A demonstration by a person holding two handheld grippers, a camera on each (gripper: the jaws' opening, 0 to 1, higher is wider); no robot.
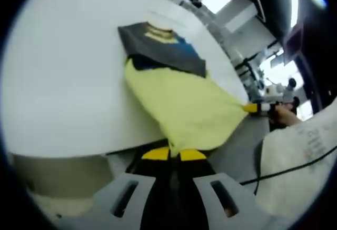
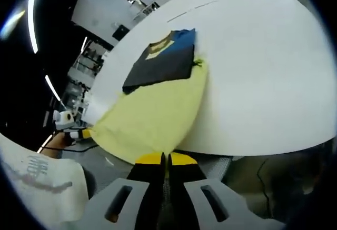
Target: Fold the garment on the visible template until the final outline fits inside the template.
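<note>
Item: pale yellow cloth garment, with a dark grey, blue-trimmed folded section lying on its far end. It lies on the white rounded worktop, with its yellow part running to the near edge and hanging past it toward you.

Your left gripper, black jaws with yellow tips: tips pressed together, clamped on the garment's yellow hem at the worktop's near edge. In the right gripper view, it appears at the far left, pinching a stretched corner of the yellow cloth.

Your right gripper, same build: yellow tips closed together on the garment's yellow edge, just off the worktop's near edge. In the left gripper view, it holds the pulled-out corner beyond the worktop's edge, with your hand behind it.

Between both grippers the yellow cloth is held taut off the edge.

Also noted: white sleeve, black cable.
</note>
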